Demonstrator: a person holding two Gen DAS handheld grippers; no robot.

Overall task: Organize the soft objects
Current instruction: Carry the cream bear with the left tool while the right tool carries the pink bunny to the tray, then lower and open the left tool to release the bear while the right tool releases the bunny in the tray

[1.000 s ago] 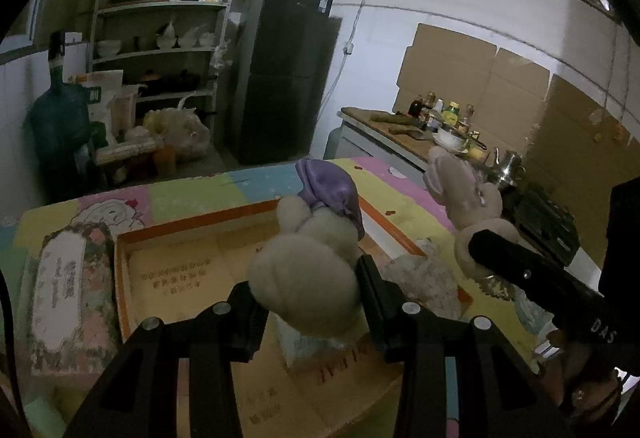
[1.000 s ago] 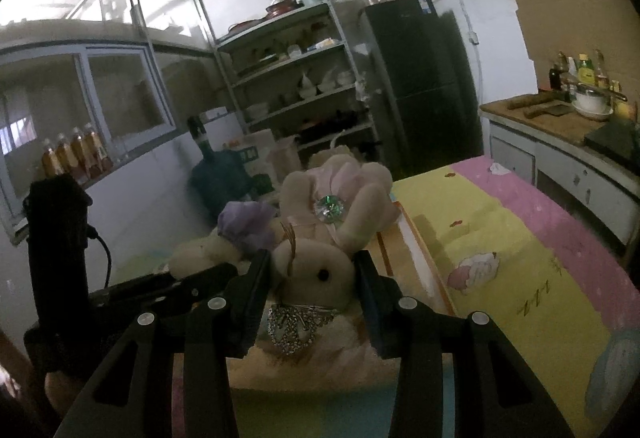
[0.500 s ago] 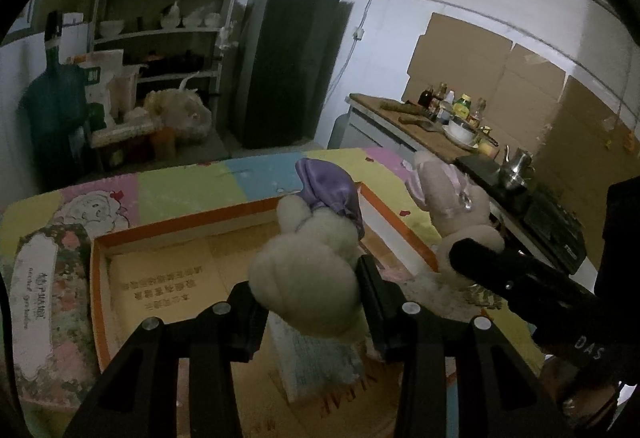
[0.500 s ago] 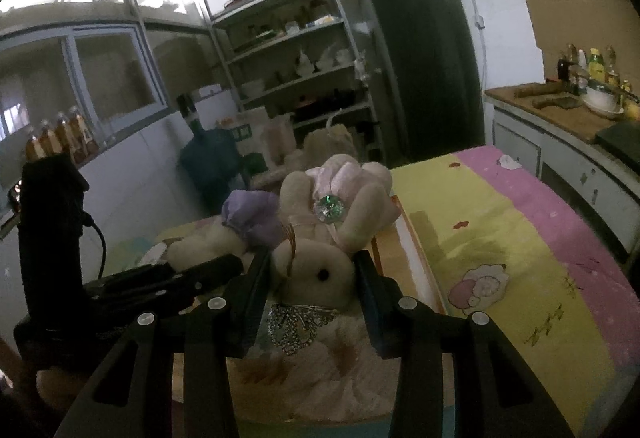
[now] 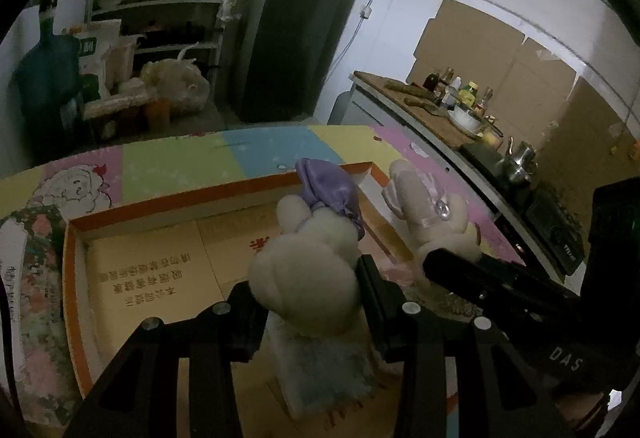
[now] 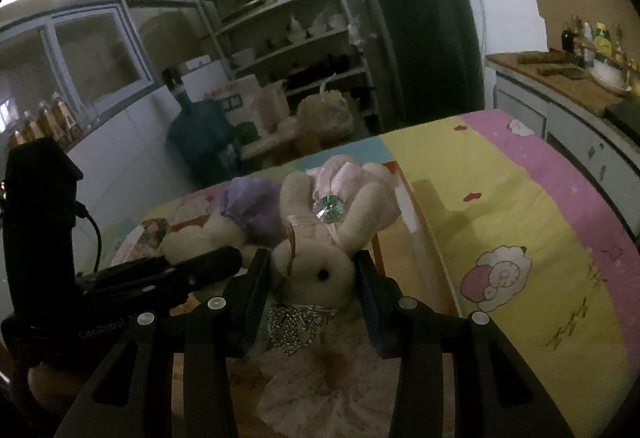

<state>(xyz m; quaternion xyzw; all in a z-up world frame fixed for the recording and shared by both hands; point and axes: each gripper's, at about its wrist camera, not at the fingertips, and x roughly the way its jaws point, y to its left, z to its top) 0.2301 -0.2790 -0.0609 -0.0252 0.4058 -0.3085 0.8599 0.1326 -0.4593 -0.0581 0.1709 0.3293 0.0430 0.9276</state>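
My left gripper (image 5: 310, 280) is shut on the head of a cream plush bunny with a purple bow (image 5: 308, 270); its pale blue dress hangs below the fingers. It hangs over an open orange-rimmed cardboard box (image 5: 180, 200) on the table. My right gripper (image 6: 312, 278) is shut on the head of a cream plush bunny with a pink bow and a gem (image 6: 320, 262), whose lacy dress droops beneath. The two toys hang side by side: the pink-bow bunny (image 5: 430, 212) shows at the right of the left wrist view, the purple-bow bunny (image 6: 236, 216) at the left of the right wrist view.
A pastel patchwork cloth (image 6: 500, 206) covers the table. A floral packet (image 5: 22, 278) lies left of the box. Behind stand shelves (image 6: 288, 22), a dark fridge (image 5: 292, 26), a blue water jug (image 6: 200, 130) and a counter with bottles (image 5: 452, 98).
Both grippers have moved forward and lower over the box with their bunnies still held. The box floor fills more of the left wrist view.
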